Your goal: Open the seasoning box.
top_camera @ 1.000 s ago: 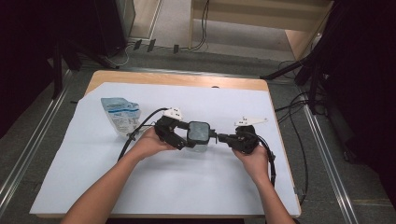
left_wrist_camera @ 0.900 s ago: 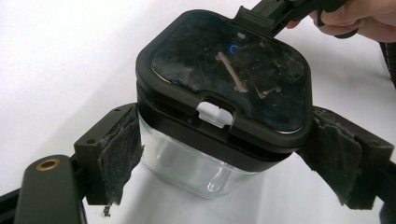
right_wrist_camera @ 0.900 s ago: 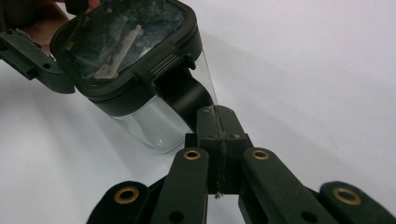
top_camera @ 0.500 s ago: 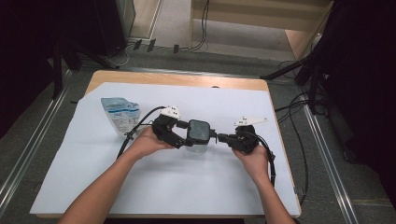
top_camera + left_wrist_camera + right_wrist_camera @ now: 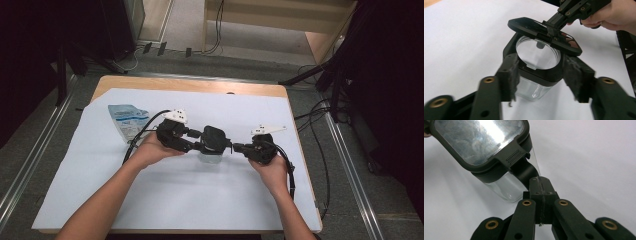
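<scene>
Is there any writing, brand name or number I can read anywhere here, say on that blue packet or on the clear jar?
Blue and white packet: dark lines of print, too small and blurred to read.
Clear jar and its black lid: no writing to be seen.
White sheet on the table: blank.
</scene>
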Demonstrator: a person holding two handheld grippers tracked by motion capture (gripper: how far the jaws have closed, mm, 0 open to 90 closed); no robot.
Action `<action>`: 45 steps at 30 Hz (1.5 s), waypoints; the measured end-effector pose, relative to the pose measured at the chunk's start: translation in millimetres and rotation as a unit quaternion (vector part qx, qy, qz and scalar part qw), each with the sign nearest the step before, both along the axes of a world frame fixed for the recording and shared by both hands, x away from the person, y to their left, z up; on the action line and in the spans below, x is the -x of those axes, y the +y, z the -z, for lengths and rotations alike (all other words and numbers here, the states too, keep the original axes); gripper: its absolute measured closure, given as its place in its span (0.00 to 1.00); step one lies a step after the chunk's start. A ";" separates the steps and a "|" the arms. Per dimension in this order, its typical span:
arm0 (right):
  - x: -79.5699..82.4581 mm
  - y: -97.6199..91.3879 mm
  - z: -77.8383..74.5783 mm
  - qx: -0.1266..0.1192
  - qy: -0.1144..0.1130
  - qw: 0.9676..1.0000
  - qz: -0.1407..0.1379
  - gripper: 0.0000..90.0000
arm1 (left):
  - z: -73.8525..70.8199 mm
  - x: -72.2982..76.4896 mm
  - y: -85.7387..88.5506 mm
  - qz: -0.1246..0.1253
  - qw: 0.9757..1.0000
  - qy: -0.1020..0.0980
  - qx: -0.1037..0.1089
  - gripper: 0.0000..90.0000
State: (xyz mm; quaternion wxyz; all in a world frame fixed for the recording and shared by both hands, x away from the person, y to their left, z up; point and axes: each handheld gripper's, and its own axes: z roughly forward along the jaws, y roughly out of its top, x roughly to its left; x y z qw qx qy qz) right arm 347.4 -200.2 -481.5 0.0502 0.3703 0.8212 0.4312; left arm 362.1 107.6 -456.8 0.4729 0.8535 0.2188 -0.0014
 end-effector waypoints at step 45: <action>5.8 3.5 3.9 -0.015 -0.012 0.999 0.026 1.00 | -27.6 -15.2 -61.3 0.039 0.998 0.040 -0.010 1.00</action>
